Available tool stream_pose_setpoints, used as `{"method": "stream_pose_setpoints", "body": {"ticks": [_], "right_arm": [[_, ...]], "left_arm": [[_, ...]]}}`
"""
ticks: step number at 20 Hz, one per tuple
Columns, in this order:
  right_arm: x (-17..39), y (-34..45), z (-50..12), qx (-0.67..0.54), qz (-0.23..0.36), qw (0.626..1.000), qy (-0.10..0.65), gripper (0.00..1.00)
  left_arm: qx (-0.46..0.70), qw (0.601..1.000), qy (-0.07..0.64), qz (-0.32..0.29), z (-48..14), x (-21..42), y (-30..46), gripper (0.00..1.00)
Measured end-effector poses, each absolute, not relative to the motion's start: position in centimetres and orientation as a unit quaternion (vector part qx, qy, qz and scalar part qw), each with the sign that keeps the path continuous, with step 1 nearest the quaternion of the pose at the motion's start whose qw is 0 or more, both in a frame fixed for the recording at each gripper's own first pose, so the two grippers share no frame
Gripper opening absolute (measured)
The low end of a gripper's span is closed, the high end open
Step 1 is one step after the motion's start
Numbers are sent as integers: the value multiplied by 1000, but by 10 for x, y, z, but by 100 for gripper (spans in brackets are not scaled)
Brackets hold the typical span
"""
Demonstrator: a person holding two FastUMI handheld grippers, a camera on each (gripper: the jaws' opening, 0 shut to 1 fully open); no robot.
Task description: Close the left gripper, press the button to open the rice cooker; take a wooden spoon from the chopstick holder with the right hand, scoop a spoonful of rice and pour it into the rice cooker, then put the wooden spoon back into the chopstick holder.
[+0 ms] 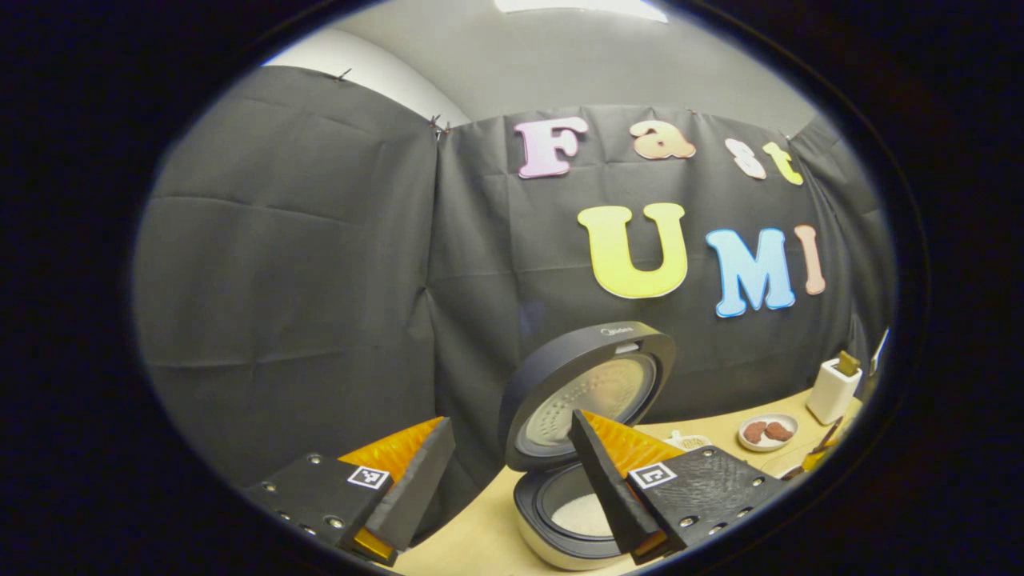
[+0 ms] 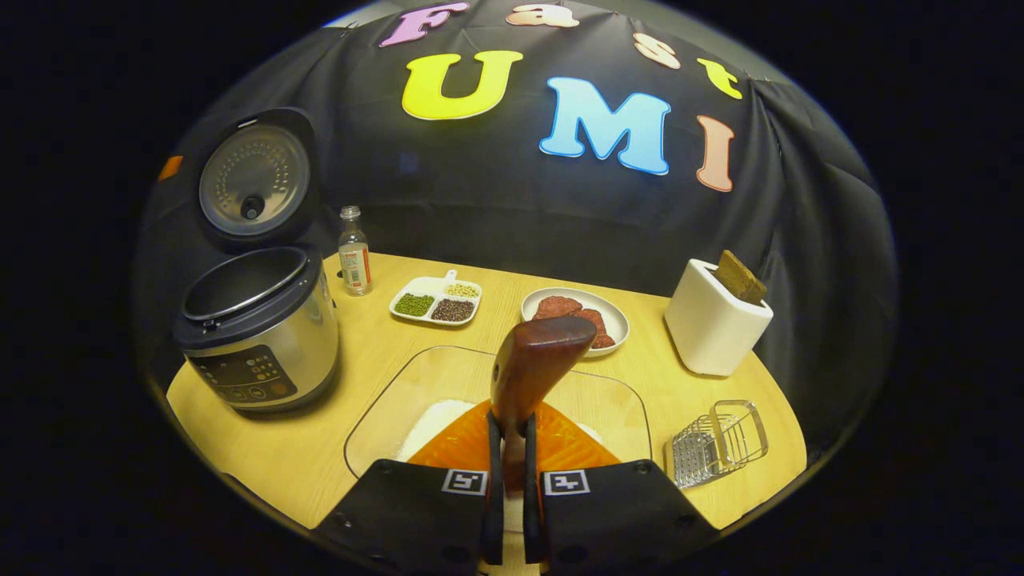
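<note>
Glass dish (image 2: pixel 384 416) of rice (image 2: pixel 432 420), rice cooker (image 2: pixel 256 328) open

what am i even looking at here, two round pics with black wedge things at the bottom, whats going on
These are two handheld grippers, each carrying a fisheye camera that looks along its own jaws. The left gripper is open, holding nothing, in front of the open rice cooker. The right gripper is shut on a wooden spoon, above a clear container of rice. On the table stand a bottle, a bean tray, a meat plate and a white holder.
</note>
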State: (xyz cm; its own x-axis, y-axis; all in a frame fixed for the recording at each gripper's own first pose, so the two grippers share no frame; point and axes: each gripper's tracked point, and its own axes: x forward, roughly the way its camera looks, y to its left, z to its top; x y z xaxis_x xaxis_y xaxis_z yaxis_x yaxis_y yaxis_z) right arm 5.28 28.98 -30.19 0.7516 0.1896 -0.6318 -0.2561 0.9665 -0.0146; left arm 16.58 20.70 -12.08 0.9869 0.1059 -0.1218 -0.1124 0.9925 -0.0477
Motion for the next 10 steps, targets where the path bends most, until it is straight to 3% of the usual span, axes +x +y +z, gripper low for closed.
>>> {"method": "stream_pose_setpoints", "body": {"ticks": [10], "right_arm": [[48,291,-306,184,108,893,396,11]], "left_arm": [[-28,996,60,58,-116,159,208,91]]}}
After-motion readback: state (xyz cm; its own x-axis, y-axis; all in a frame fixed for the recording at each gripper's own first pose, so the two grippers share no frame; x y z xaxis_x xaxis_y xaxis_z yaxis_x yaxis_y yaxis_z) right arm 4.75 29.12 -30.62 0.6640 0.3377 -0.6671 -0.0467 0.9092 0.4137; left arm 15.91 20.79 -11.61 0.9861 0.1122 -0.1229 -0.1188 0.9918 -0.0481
